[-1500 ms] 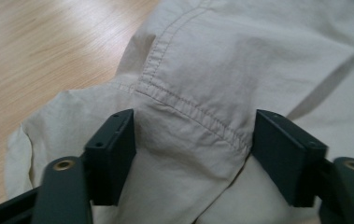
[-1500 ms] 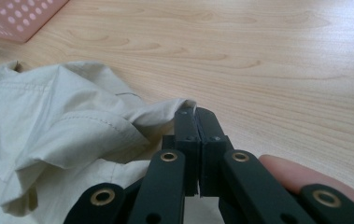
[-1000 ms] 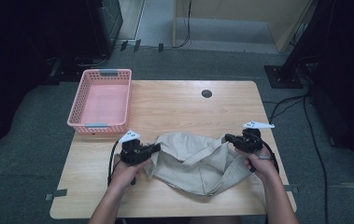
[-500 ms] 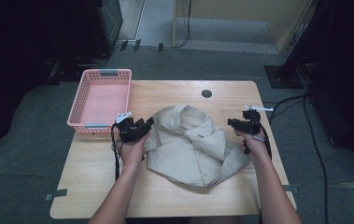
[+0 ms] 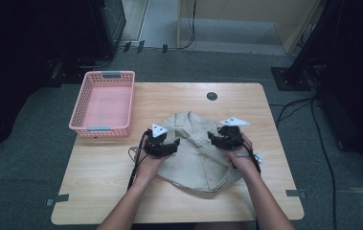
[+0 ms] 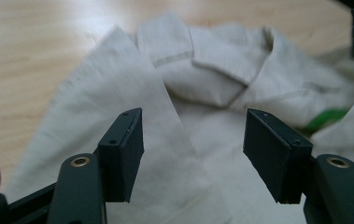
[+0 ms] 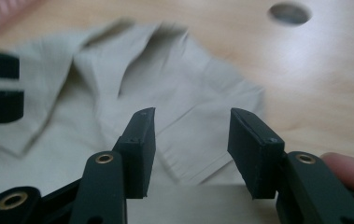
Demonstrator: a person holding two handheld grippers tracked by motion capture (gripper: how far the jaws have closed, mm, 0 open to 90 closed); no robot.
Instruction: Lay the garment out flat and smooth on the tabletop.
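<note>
- Since the beige shirt (image 5: 196, 151) lies collar-up near the middle of the worktop (image 5: 107, 184), toward its near edge, folding looks underway; the left gripper (image 5: 172, 145) and right gripper (image 5: 213, 139) hover over its side folds, jaws just opened, apart, nothing between them
- The shirt's hem is hidden by hands; a green patch (image 6: 326, 119) inside is unclear; the pink basket (image 5: 103, 103) sits at the far left corner

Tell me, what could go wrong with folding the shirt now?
Both the left gripper and the right gripper have just been opening, with nothing between their jaws, so the beige shirt lies loose. Its folded-in sides might slip open again. The shirt's lower hem sits near the table's front edge, so a careless tug could drag it off. The jaws hover close above the collar and could snag or rumple it.
</note>
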